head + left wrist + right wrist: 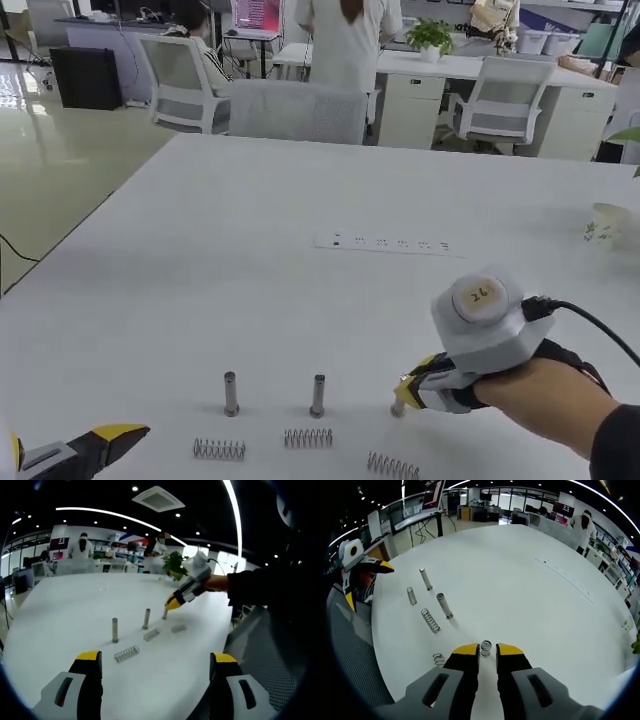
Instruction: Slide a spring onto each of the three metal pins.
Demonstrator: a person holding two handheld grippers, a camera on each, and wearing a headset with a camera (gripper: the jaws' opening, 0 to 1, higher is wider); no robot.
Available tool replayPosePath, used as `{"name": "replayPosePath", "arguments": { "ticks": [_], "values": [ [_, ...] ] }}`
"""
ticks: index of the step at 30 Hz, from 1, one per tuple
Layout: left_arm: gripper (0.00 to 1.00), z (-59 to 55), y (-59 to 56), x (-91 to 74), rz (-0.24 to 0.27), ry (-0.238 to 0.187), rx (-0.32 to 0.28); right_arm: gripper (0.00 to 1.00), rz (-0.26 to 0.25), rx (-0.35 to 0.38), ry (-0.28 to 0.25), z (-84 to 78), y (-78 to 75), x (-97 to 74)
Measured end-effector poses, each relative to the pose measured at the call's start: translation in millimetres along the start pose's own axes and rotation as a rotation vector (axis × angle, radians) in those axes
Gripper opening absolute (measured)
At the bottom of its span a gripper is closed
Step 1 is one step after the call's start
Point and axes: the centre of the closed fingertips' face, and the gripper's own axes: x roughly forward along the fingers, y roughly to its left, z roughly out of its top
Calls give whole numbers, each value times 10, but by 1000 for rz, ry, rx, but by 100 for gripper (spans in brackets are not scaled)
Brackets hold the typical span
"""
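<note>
Three short metal pins stand in a row on the white table: left pin (231,393), middle pin (318,395) and right pin (486,648). A spring lies in front of each: left spring (219,449), middle spring (308,438), right spring (392,466). My right gripper (487,652) has its jaws closed narrowly on the top of the right pin, which it partly hides in the head view. My left gripper (156,662) hangs at the table's near left corner, jaws wide open and empty, short of the left spring (126,653).
A flush power strip (385,244) sits mid-table and a paper cup (605,225) stands at the far right. Office chairs (185,85) and a standing person (345,40) are beyond the far edge. The near table edge runs just below the springs.
</note>
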Motion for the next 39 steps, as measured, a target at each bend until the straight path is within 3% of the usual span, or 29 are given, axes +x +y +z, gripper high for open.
{"name": "replayPosePath", "arguments": {
  "ticks": [11,20,31,39],
  "values": [
    [85,32,-4,25,-10,-5,8,13,-8,17,-19,-38,13,-100],
    [85,52,3,49,-20,-3,20,15,-7,39,-17,-182,62,-192],
    [85,69,-15,89,-32,1,30,16,17,1,-11,-301,229,-322],
    [85,76,-22,90,-36,2,36,16,79,-37,5,-343,428,-301]
  ]
}}
